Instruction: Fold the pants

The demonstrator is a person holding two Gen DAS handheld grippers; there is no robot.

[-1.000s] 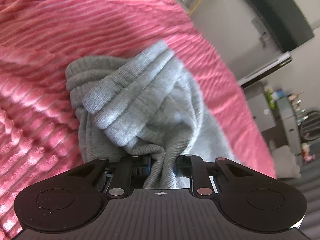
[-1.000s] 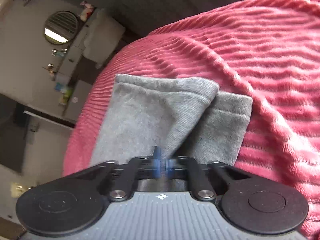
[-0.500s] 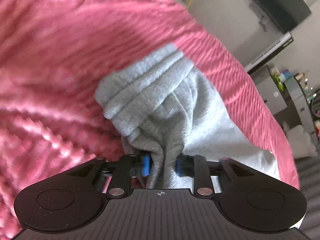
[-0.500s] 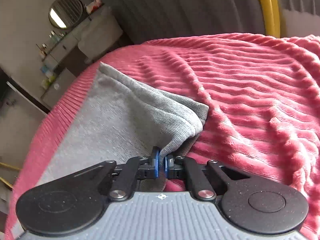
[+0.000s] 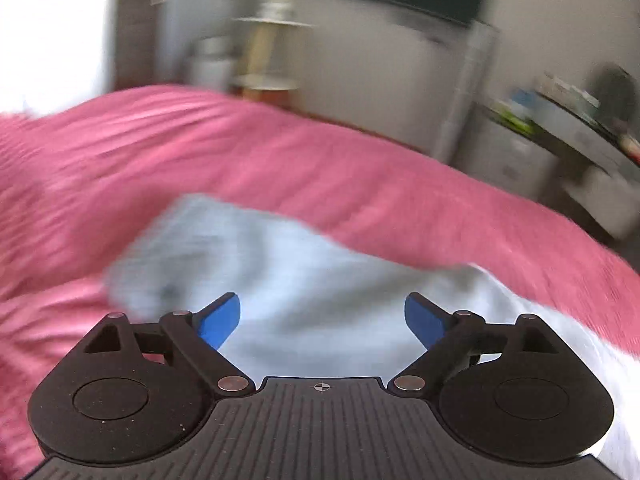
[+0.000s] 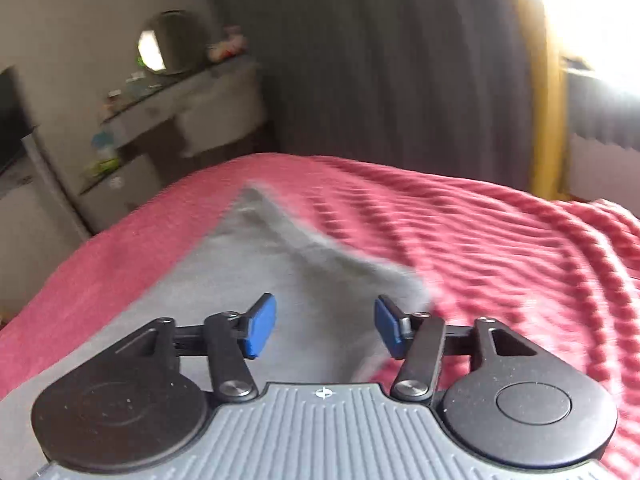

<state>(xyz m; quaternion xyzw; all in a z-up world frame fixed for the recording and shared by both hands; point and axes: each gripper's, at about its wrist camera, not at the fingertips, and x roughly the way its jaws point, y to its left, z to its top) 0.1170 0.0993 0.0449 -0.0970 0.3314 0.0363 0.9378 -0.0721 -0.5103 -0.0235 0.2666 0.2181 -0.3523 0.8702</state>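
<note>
- left gripper [image 5: 322,322]: jaws wide apart and opening, nothing between the blue pads [image 5: 219,322]. Grey cloth shows through the gap but the pads don't touch it.
- right gripper [image 6: 325,327]: jaws partly spread and opening, not as wide as the left. Blue pads [image 6: 260,327] clear of the cloth, nothing gripped.
- pants [image 5: 304,280]: grey, lying on the pink blanket [image 5: 280,168], under and just ahead of both grippers. Left wrist view is heavily blurred, so folds and edges are hard to read; the cloth looks rumpled, with a rounded end toward the left.
- right wrist view: pants [image 6: 264,264] run from the lower left up to a pointed corner toward the far edge of the bed; the right-hand edge lies on the ribbed blanket [image 6: 500,240], just beside the right pad.
- both grippers point down at an angle onto the cloth.
- background: shelves [image 6: 132,120] with small items and a round mirror [image 6: 160,46] by the wall; dark curtain [image 6: 380,60] behind the bed.
</note>
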